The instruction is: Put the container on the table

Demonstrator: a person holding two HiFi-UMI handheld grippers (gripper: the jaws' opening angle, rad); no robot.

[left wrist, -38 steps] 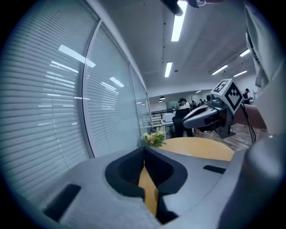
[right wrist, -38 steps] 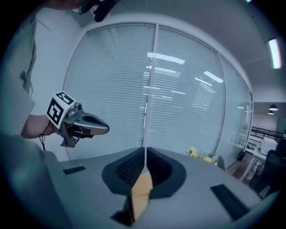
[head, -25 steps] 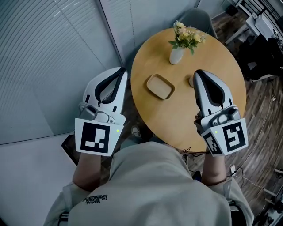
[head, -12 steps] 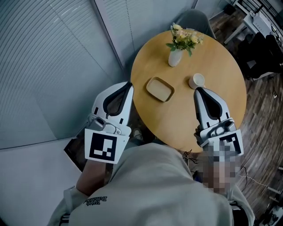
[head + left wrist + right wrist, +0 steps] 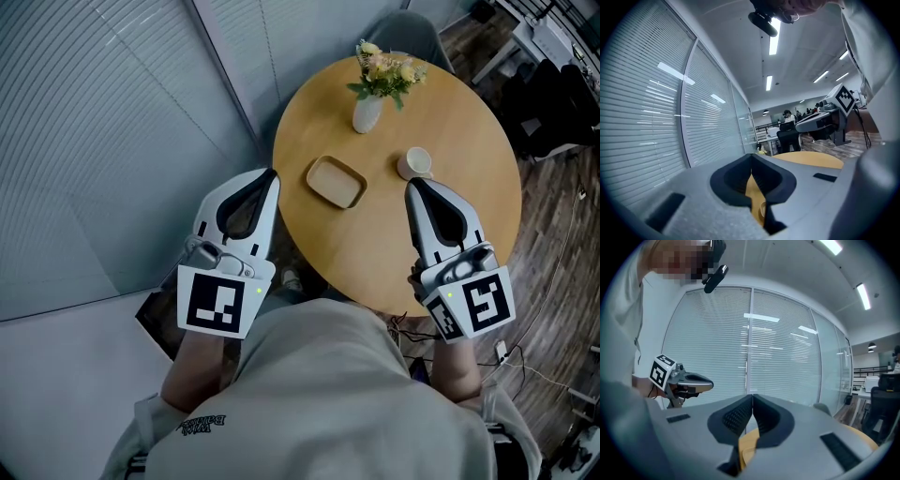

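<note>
Container (image 5: 336, 182), apparently wooden, rests on round table (image 5: 469, 131).

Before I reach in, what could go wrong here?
The right gripper tip appears close to the white cup; pushing forward could knock it. The left gripper, like the right, is shut, so neither could grasp the wooden tray without opening. The flower vase beyond looks easy to tip.
</note>
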